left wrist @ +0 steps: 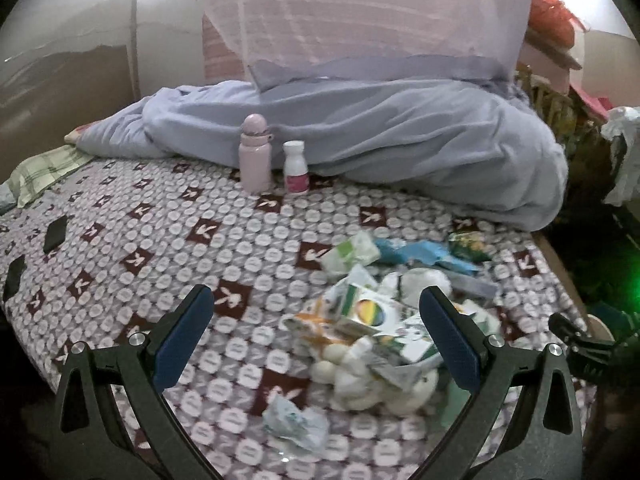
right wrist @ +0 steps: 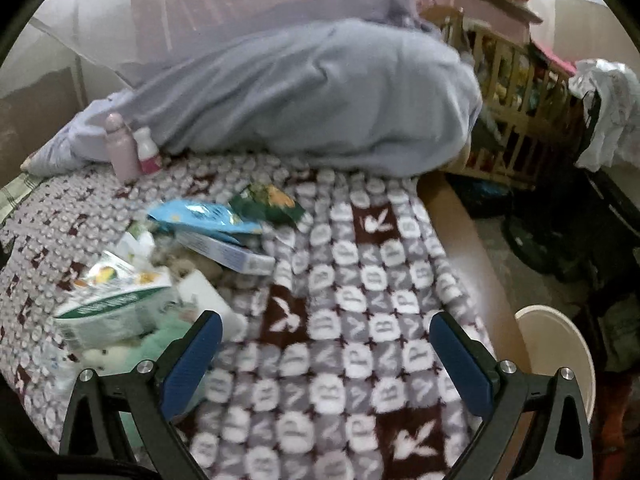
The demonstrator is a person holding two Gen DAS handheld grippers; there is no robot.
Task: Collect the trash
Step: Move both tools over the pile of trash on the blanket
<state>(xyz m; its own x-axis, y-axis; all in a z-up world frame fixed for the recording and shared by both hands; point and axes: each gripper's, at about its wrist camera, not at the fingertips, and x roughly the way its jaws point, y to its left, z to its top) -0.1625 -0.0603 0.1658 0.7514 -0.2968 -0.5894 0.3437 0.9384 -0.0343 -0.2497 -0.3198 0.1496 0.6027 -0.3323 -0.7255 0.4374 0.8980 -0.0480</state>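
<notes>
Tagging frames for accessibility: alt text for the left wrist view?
The open left gripper hovers over a trash pile of wrappers, cartons and crumpled paper on a patterned bedspread. Behind stand a pink bottle and a white bottle, in front of a bunched lavender blanket.

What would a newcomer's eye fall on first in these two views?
Probably the heap of trash, wrappers, cartons and wads of tissue, piled on the patterned blanket near the bed's right edge. Behind it, a pink bottle and a small white bottle stand upright side by side against a rumpled pale blue quilt. Both the left gripper and right gripper hang open and empty.
</notes>
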